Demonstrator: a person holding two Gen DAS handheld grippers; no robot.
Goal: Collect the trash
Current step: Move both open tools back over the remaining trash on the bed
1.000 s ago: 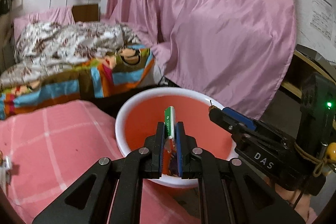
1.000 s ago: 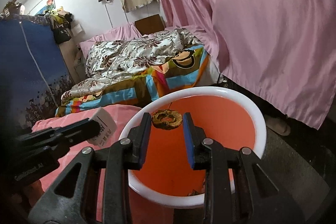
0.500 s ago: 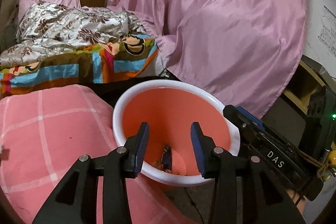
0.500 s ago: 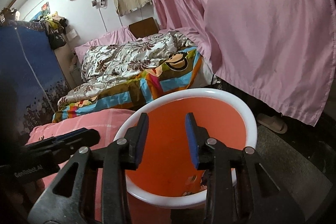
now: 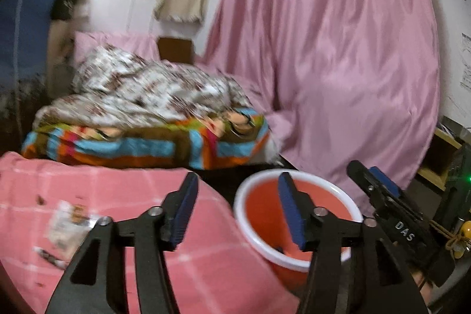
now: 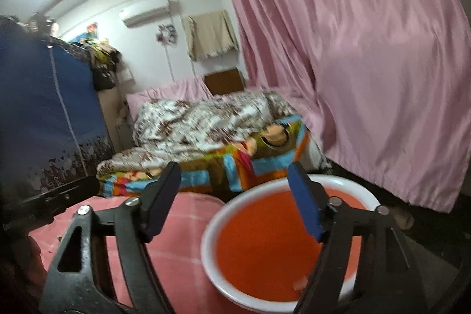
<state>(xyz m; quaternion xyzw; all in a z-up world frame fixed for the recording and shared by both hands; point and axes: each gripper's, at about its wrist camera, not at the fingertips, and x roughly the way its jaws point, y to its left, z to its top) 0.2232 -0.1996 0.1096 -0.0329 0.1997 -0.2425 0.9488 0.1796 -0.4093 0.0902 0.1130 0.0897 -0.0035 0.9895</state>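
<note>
Left gripper (image 5: 237,192): jaws wide apart, nothing between them; lower centre of the left view, over the edge of the pink cloth (image 5: 123,196) and the basin's left rim.
Right gripper (image 6: 234,181): jaws wide apart, empty; lower centre of the right view, right jaw over the basin.
Basin (image 5: 244,196): orange inside with a white rim, lower right in both views, just beside the pink cloth.
Trash in basin: a small dark piece (image 5: 278,249) near the bottom in the left view; a pale scrap (image 6: 300,283) in the right view.
Wrapper (image 5: 69,225): blurred, on the pink cloth, lower left of the left view.
Curtain (image 5: 338,49): pink, upper right.
Bed (image 5: 147,114): patterned bedding, mid left.
</note>
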